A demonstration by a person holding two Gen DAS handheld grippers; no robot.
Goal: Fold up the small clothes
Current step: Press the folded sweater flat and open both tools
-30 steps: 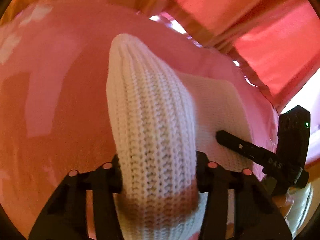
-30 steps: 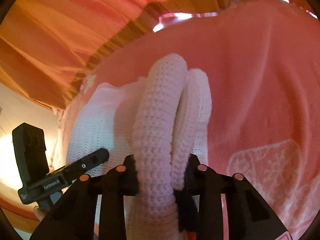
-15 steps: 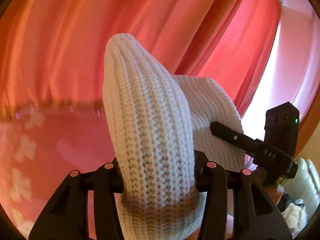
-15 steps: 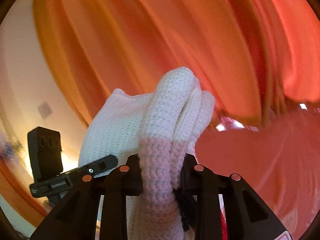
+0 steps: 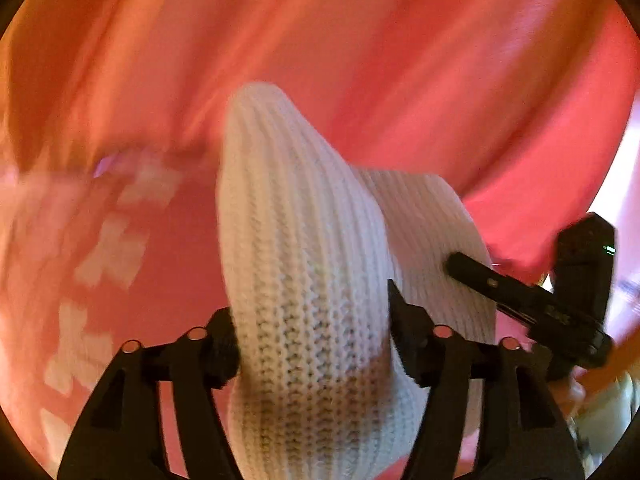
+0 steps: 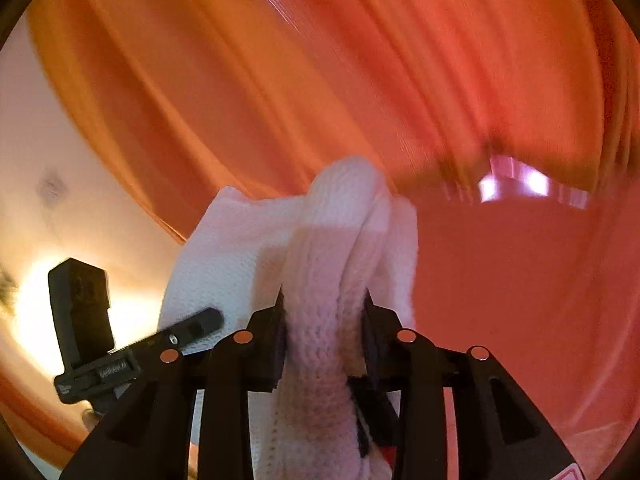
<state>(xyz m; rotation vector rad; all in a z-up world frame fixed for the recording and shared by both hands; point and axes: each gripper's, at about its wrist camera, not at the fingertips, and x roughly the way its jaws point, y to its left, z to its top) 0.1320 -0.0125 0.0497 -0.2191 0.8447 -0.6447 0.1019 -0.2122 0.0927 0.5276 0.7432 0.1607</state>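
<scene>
Stretching between two hand-held grippers, a white knitted garment point(image 5: 304, 280) hangs in the air above a pink patterned bedspread point(image 5: 100, 264), in front of red-orange curtains point(image 6: 320, 80). From the left wrist camera, a thick ribbed fold of the knit bulges up between the fingers of the left gripper point(image 5: 314, 332); its jaws have just been opening wider, yet both pads remain against the fabric, the fold filling the gap. From the right wrist camera, the right gripper point(image 6: 324, 320) is clamped on a bunched double edge of the same garment point(image 6: 332, 264), its jaws also having eased slightly wider with the cloth between them. Each camera catches the opposite gripper at the far side of the knit, fingers reaching into it. Motion blur smears the curtains and bedspread. A pale wall point(image 6: 60, 160) lies at left in the right wrist view.
</scene>
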